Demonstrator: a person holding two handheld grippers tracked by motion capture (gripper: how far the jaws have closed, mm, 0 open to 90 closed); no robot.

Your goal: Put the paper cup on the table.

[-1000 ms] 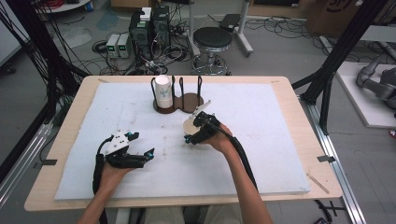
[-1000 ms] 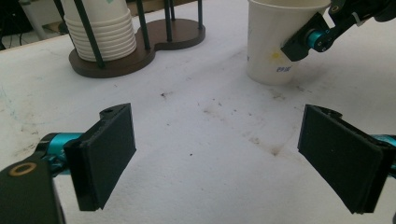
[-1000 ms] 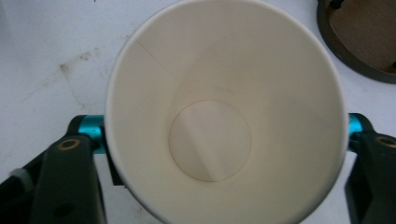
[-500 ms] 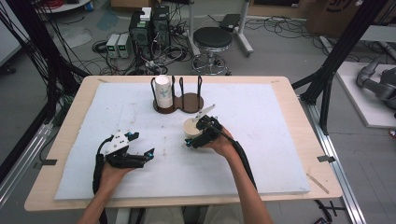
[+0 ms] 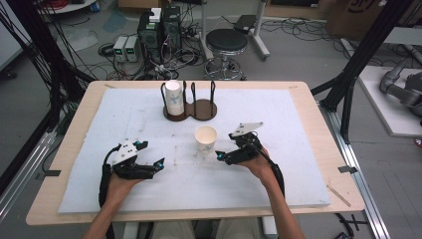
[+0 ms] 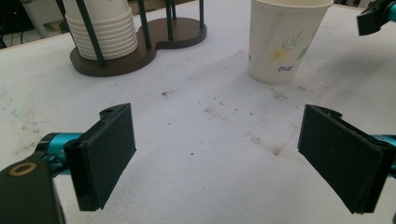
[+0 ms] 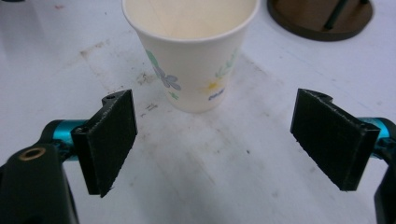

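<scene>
Nearest, left gripper (image 5: 158, 163) low over the white pad (image 5: 298, 149) on the bench (image 5: 318, 114), jaws apart, nothing between. Right gripper (image 5: 219, 156) opposite, jaws just opened wide and clear of the cup (image 5: 205, 140). Upright on the pad between the two grippers, just ahead of the right jaws, well ahead of the left: floral print, open mouth up, touched by nothing. Farther back, brown holder (image 5: 191, 110) with thin dark posts; stack of cups (image 5: 173, 97) in its left ring, right ring bare. Beyond the bench, stool (image 5: 226, 42) on the floor.
</scene>
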